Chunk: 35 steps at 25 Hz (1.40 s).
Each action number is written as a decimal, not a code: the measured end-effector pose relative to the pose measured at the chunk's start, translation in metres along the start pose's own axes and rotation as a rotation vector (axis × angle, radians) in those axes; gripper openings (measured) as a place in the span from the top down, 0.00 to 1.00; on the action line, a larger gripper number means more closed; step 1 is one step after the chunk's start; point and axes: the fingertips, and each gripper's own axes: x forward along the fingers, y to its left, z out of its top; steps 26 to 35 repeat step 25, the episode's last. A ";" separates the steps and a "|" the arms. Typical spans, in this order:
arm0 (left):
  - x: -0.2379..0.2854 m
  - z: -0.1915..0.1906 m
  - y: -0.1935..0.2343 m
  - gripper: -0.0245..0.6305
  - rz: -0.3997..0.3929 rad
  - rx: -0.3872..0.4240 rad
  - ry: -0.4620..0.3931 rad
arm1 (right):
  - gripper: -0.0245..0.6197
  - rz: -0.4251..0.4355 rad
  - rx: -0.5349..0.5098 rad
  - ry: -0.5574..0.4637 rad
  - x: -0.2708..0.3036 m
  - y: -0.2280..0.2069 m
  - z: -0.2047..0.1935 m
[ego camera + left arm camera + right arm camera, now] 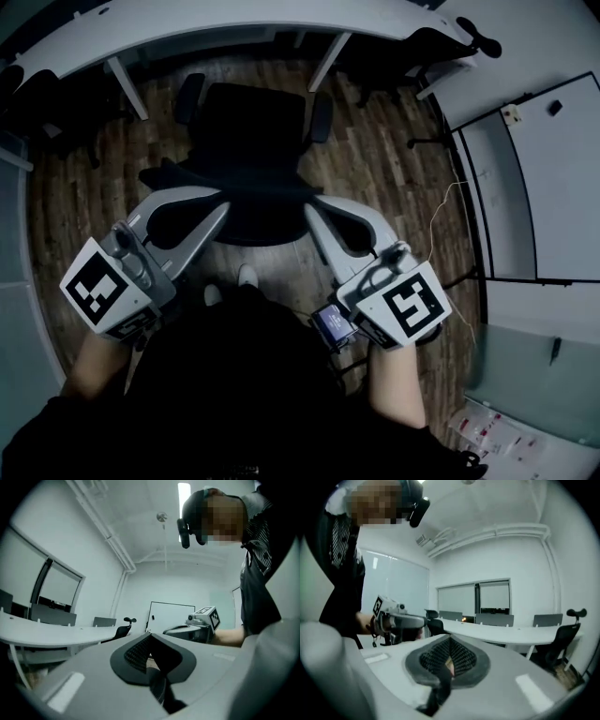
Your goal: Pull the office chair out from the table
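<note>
Black office chair stands on the wood floor, just short of the white bench. Left gripper and right gripper hover near its back, fingers clenched on nothing.

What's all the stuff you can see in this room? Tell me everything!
office chair: one, black, middle of the floor, facing the table
table: one, white, curved, beyond the chair
other chairs: several, black or grey, around the table
whiteboard: one, white with dark frame, right side
floor: brown wood pattern
cable: one, thin and pale, on the floor at right
shoes: two, white, behind the office chair
left gripper: one, grey, fingers shut, nothing between them
right gripper: one, grey, fingers shut, nothing between them
</note>
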 end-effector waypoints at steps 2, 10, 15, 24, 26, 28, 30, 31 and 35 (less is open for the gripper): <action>0.006 -0.001 0.000 0.96 -0.001 -0.009 -0.001 | 0.96 -0.010 0.008 -0.017 -0.010 -0.004 0.007; 0.008 -0.030 -0.013 0.96 -0.041 -0.013 0.106 | 0.96 -0.021 -0.033 -0.013 -0.004 -0.001 0.007; 0.014 -0.027 -0.017 0.96 -0.039 0.021 0.112 | 0.96 -0.016 -0.029 -0.023 -0.007 0.000 0.009; 0.016 -0.031 -0.031 0.96 -0.046 0.054 0.132 | 0.96 -0.008 -0.039 -0.005 -0.018 0.001 0.001; 0.015 -0.031 -0.032 0.96 -0.047 0.058 0.134 | 0.96 -0.006 -0.042 -0.002 -0.019 0.002 0.001; 0.015 -0.031 -0.032 0.96 -0.047 0.058 0.134 | 0.96 -0.006 -0.042 -0.002 -0.019 0.002 0.001; 0.015 -0.031 -0.032 0.96 -0.047 0.058 0.134 | 0.96 -0.006 -0.042 -0.002 -0.019 0.002 0.001; 0.015 -0.031 -0.032 0.96 -0.047 0.058 0.134 | 0.96 -0.006 -0.042 -0.002 -0.019 0.002 0.001; 0.015 -0.031 -0.032 0.96 -0.047 0.058 0.134 | 0.96 -0.006 -0.042 -0.002 -0.019 0.002 0.001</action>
